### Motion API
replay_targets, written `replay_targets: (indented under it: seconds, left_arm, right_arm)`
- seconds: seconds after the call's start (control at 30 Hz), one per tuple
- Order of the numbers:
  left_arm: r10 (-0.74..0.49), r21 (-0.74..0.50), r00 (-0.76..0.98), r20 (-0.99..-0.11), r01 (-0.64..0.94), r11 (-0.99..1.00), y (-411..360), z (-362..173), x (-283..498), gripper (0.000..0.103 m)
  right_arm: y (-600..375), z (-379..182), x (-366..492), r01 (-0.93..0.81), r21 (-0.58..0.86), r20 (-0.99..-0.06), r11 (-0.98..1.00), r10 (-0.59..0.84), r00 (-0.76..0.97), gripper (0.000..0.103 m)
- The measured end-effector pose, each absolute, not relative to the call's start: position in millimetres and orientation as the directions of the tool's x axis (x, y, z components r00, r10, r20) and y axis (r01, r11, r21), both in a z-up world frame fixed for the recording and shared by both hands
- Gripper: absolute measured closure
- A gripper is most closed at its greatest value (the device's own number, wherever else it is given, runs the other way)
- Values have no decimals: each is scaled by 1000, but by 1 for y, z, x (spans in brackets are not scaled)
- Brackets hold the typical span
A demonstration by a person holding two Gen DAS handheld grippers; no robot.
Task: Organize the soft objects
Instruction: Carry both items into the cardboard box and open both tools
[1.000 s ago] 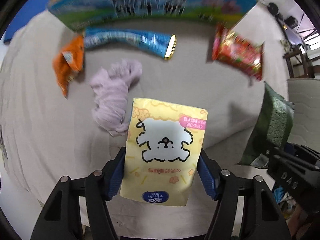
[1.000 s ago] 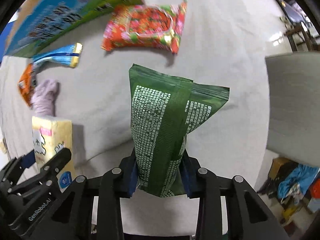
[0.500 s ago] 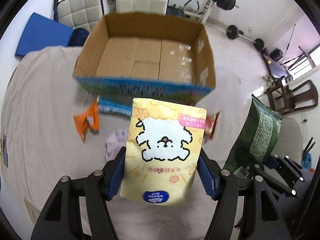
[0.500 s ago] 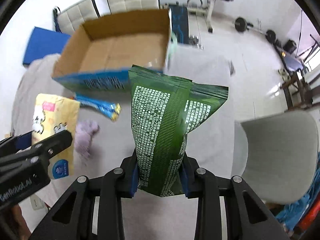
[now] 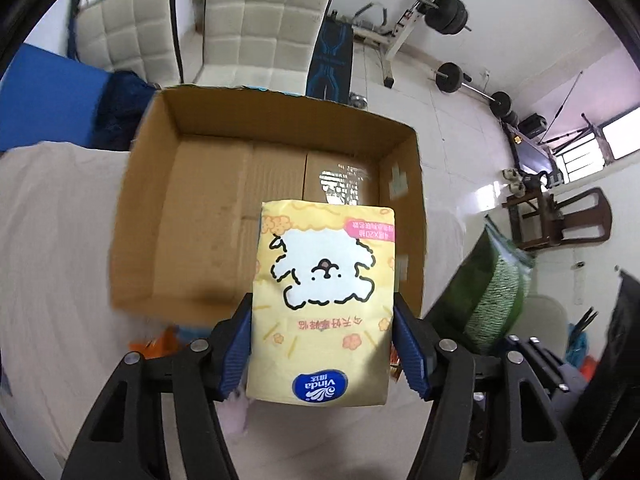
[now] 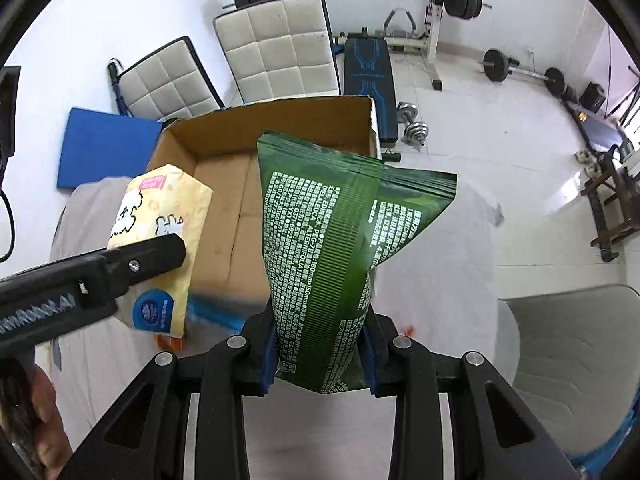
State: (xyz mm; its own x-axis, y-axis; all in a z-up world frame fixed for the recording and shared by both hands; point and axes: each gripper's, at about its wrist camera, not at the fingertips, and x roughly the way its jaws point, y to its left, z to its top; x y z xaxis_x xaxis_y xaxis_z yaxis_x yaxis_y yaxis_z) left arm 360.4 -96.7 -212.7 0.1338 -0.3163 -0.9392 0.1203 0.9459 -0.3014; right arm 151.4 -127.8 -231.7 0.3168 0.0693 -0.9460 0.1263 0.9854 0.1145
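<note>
My left gripper holds a yellow tissue pack with a white dog drawing, its jaws closing tighter on the pack's sides. The pack hangs over the near wall of an open cardboard box, whose floor is bare. In the right wrist view my right gripper is shut on the lower part of a dark green pouch, also above the box. The tissue pack sits to its left. The green pouch shows at the right of the left wrist view.
The box stands on a table under a beige cloth. An orange snack bag and a lilac cloth lie below my left gripper. Two padded chairs, a blue mat and a weight bench stand behind; a grey seat is at right.
Both grippers rose and swung from over the table's snack bags to above the cardboard box, each still holding its pack. The box's inside has come fully into view.
</note>
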Motion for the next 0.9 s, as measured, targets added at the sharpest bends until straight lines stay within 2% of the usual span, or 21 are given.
replay_targets:
  seconds: [0.3, 0.53, 0.73, 0.83, 0.9]
  left_arm:
    - [-303, -300, 16, -953, 100, 949, -105, -296, 451, 42]
    - [-309, -314, -66, -949, 104, 944, -112, -342, 477, 42]
    - [-301, -312, -101, -948, 128, 941, -116, -360, 484, 42]
    - [-297, -309, -116, -948, 112, 944, -116, -359, 483, 41]
    - [-273, -288, -131, -953, 117, 950, -117, -358, 485, 41]
  right_arm:
    - [-141, -292, 260, 124, 154, -967, 980, 124, 222, 68]
    - [-137, -339, 326, 92, 122, -985, 988, 110, 131, 68]
    - [-138, -371, 351, 59, 90, -993, 994, 86, 78, 68]
    - [-141, -377, 358, 61, 87, -994, 994, 83, 67, 66]
    - [-142, -377, 362, 62, 85, -995, 994, 82, 55, 56]
